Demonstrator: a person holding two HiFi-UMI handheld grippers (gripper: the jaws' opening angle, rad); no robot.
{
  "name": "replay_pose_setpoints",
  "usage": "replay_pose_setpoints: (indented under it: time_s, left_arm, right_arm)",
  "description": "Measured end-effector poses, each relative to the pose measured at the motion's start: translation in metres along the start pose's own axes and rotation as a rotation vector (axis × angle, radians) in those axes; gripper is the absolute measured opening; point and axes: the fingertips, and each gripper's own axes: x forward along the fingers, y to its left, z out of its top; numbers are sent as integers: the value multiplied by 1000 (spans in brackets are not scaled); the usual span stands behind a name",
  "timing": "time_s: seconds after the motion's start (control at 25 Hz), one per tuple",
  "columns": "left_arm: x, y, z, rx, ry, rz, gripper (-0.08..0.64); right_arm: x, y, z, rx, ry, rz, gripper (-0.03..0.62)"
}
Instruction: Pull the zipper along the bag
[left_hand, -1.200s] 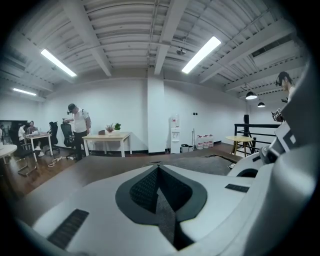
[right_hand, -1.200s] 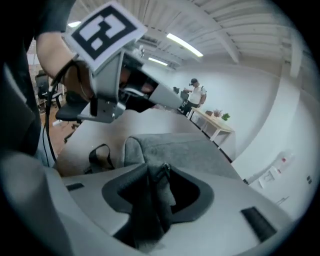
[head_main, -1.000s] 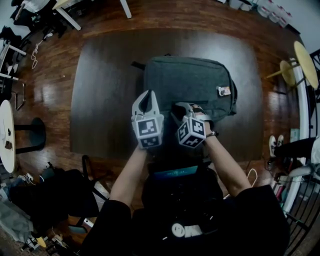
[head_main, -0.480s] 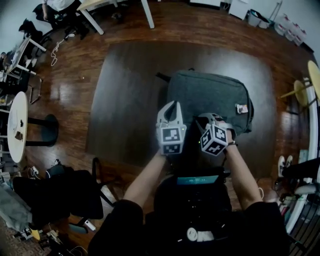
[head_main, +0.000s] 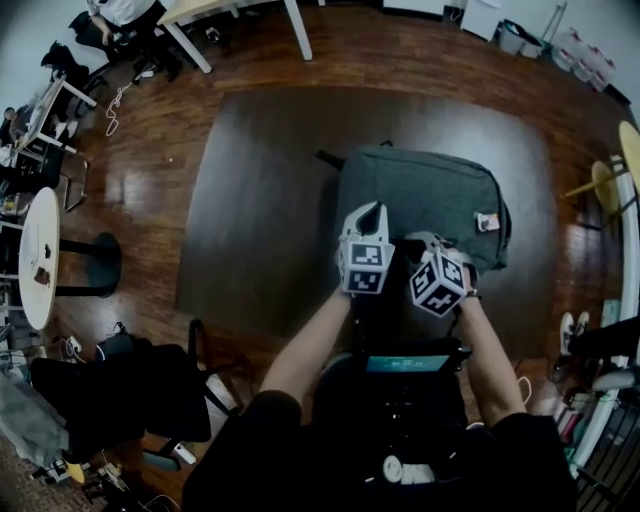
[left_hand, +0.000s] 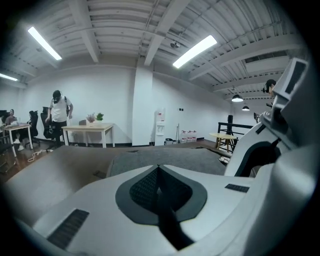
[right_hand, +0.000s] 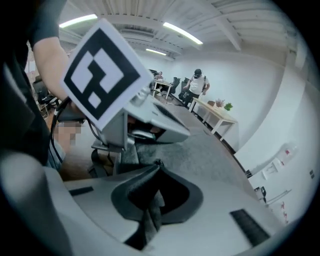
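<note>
A grey backpack (head_main: 430, 185) lies flat on a dark table (head_main: 260, 200). Over the bag's near edge, my right gripper (head_main: 413, 243) points steeply down. In the right gripper view it (right_hand: 157, 164) is shut on a grey fabric strip (right_hand: 150, 212) of the bag, which runs down between the pads. My left gripper (head_main: 372, 208) hovers just left of it at the bag's near left part. Its jaws (left_hand: 159, 167) meet at the tips and nothing shows between them. The bag's top (left_hand: 150, 157) stretches ahead of them. The zipper itself is hidden.
Wooden floor surrounds the table. A round white table (head_main: 30, 255) stands at the left, and bags and cables (head_main: 110, 390) lie at the lower left. A white desk (left_hand: 87, 131) with a person (left_hand: 59, 112) beside it stands far off. A yellow round table (head_main: 605, 185) is at the right.
My left gripper has sunk toward the bag and come closer to the right gripper. The right gripper stays at the bag's near edge. The head view has shifted.
</note>
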Motion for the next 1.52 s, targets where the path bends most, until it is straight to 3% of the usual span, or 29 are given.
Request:
replay_pose_setpoints:
  time_s: [0.16,0.56,0.84,1.0,1.2,1.52]
  left_arm:
    - [5,10,-6,16,18,-14,2]
    - [18,-7,-12,27,38,-75,3]
    - [20,-12,-15,51,55,-113,2]
    - [23,-14,-18,54,67,-135,2]
    - [23,-15,-18,39,71,-146,2]
    - [25,-17,-20,62,85,-172,2]
  right_arm:
    - [2,1,9,34,-26,15,12]
    - [-6,-10,-12,108,-39,54,14]
    - [-11,-12,-18,47,-9,48,14]
    - [-14,-7,-21,-66,51,-17,14]
    - [-15,-7,-25,67,31,-51,14]
    - [-24,-23,-52,199,15,-2,14]
